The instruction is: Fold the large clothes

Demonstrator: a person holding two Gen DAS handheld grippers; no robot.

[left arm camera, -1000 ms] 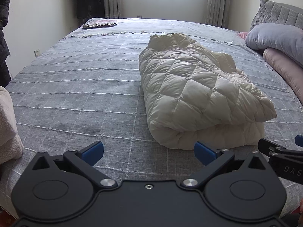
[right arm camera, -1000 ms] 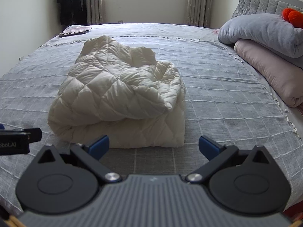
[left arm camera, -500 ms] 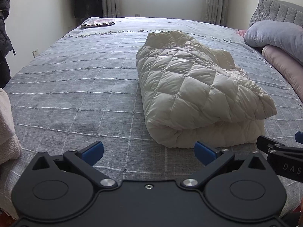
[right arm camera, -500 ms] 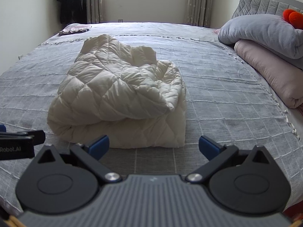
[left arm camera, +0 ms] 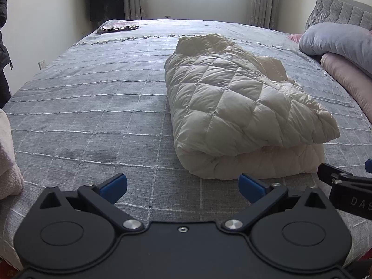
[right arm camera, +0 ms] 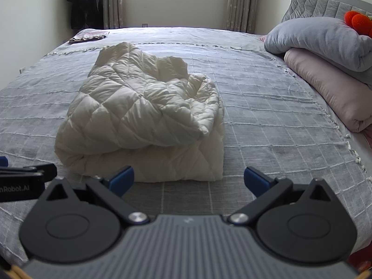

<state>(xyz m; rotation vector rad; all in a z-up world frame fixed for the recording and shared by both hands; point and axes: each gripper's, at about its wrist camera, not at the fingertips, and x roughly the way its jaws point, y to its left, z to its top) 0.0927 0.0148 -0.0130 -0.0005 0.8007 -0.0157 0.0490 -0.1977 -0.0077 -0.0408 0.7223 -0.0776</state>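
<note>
Two tools lettered "DAS" (left arm camera: 353, 193), "nRobot.AI" (right arm camera: 21, 183).

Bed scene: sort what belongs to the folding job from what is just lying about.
Belongs to the job:
- cream quilted coat, folded on the grey bedspread
- left tongs, open
- right tongs, open

Lying about:
- grey pillow on the pink pillow
- folded cloth at the far corner
- fleecy pink cloth
- orange pompoms
</note>
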